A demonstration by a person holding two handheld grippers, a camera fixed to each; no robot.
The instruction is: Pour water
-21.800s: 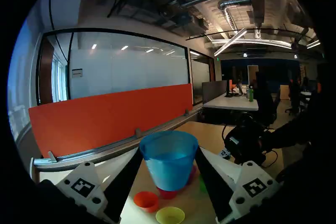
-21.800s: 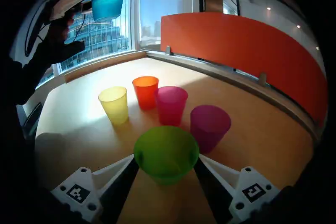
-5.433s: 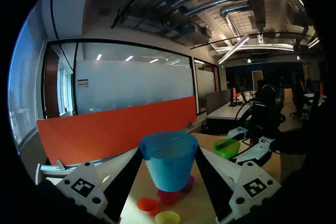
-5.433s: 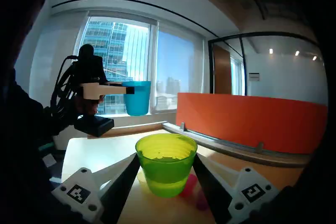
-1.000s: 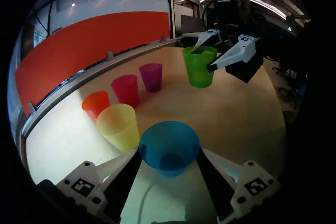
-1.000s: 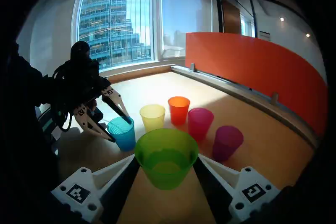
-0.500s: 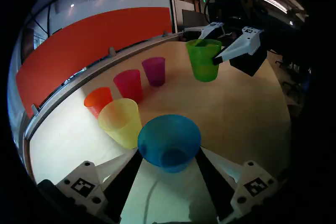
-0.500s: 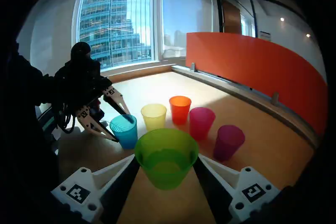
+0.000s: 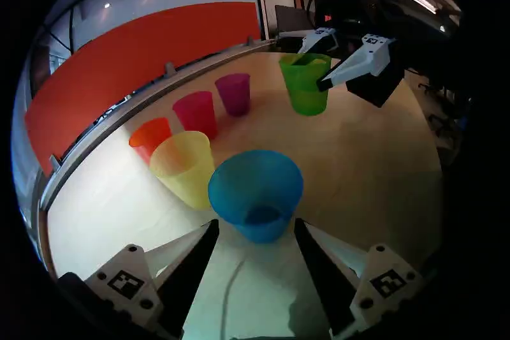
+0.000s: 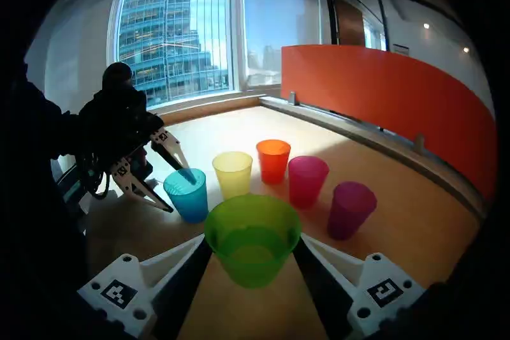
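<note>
The left gripper (image 9: 255,223) stands wide, blue cup (image 9: 255,190) just between its tips; the right gripper (image 10: 252,242) clamps the green cup (image 10: 252,260).

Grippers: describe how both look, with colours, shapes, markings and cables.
The left gripper and right gripper match. Each has two white fingers tapering forward, lined with black inner pads, and each finger base carries a black-and-white square tag. In the right gripper view, the left one has a black body with looped black cables. The arm behind it wears a dark sleeve.
</note>
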